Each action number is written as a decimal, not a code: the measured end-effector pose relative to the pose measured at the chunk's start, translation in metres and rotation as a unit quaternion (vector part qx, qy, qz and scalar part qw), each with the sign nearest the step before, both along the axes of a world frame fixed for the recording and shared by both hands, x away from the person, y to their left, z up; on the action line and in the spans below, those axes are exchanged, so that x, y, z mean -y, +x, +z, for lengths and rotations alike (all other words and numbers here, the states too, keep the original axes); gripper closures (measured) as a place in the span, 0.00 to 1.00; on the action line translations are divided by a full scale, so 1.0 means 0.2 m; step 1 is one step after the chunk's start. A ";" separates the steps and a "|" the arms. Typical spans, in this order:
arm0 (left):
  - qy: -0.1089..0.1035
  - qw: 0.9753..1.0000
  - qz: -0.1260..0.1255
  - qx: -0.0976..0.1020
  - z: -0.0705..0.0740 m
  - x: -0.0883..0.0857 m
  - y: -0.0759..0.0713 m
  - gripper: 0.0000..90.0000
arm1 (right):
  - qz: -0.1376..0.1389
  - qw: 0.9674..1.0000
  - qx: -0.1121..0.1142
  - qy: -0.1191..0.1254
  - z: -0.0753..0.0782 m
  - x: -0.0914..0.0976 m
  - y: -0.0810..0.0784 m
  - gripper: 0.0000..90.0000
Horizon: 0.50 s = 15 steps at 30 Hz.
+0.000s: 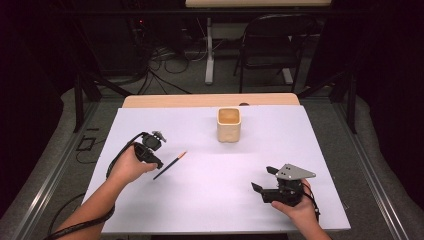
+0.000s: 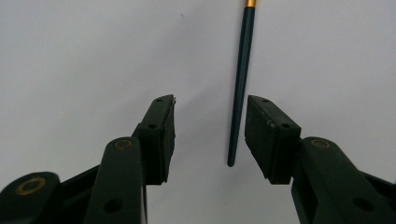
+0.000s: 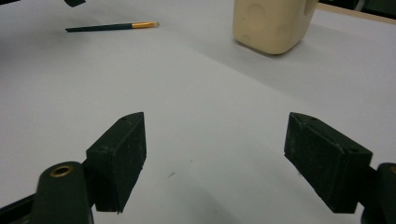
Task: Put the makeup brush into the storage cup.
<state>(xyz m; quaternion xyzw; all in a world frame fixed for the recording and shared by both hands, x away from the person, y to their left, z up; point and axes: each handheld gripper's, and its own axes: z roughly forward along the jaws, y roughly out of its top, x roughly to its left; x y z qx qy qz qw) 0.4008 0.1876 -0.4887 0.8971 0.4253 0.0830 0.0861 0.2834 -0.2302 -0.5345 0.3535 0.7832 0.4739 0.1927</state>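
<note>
A slim dark pencil (image 2: 239, 88) lies flat on the white bench (image 1: 210, 200), its blunt end between the parted jaws of the left gripper (image 2: 210, 135), untouched. Judged light, stiff and prone to rolling, it is best pinched mid-shaft. The right gripper (image 3: 215, 158) is held wide apart.

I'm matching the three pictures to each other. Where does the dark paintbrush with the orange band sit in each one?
High view: the paintbrush lies slanted left of centre, beside the left gripper.
Left gripper view: it runs from the top edge down between the jaws, close to the right-hand one.
Right gripper view: top left, lying almost level.
Shared landmark: the white table sheet; the cream cup appears in two views.
</note>
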 end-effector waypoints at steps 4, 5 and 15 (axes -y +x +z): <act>0.003 1.000 -0.002 -0.002 -0.01 0.01 0.01 0.60 | 0.001 1.000 -0.001 -0.001 0.00 0.00 0.00 0.23; 0.004 1.000 -0.004 -0.003 -0.01 0.01 0.01 0.60 | 0.001 1.000 -0.001 -0.001 0.00 0.00 0.00 0.23; 0.016 1.000 -0.016 -0.009 -0.03 0.07 0.02 0.64 | 0.001 1.000 0.000 0.000 0.00 0.00 0.00 0.23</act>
